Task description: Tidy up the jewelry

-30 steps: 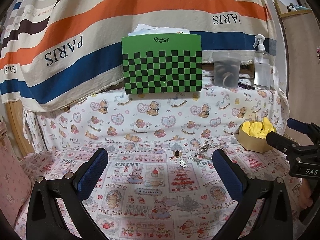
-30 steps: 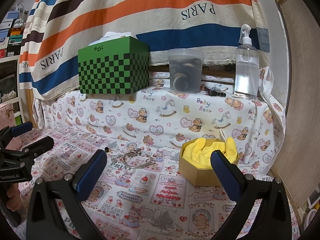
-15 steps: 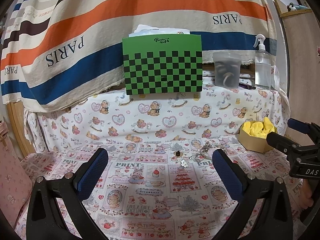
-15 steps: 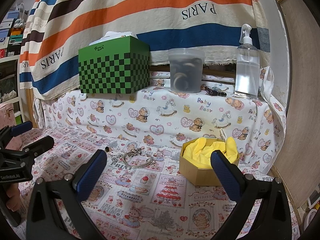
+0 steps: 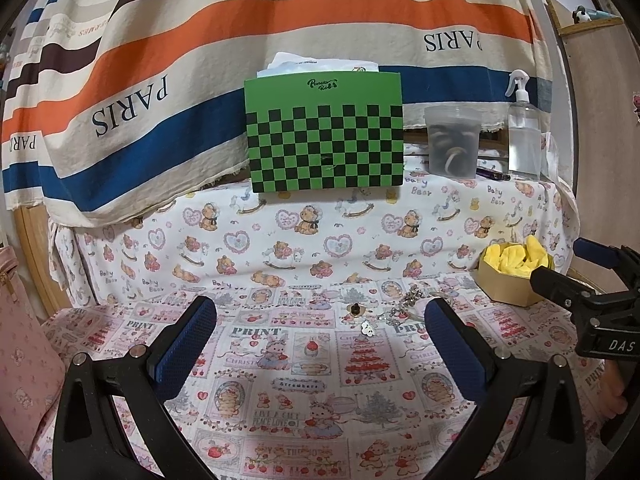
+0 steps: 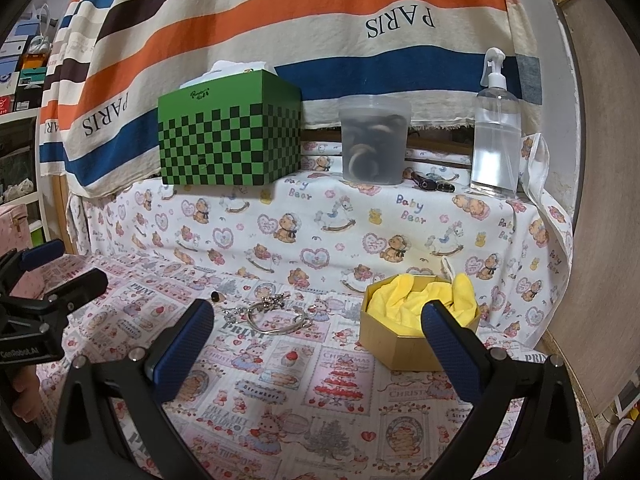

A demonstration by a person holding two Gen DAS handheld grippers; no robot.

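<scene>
Several jewelry pieces lie on the printed cloth: a silver bracelet with a chain, a small dark ring, also in the left wrist view, and a small silver charm. A gold octagonal box lined with yellow cloth stands right of them; it also shows in the left wrist view. My left gripper is open and empty, short of the charm. My right gripper is open and empty, between bracelet and box.
A green checkered tissue box, a cloudy plastic tub and a spray bottle stand on the raised shelf behind. A striped cloth hangs at the back. A pink bag is at the left, a wooden panel at the right.
Both grippers stay open. The views have shifted only slightly; the jewelry and box have not moved.
</scene>
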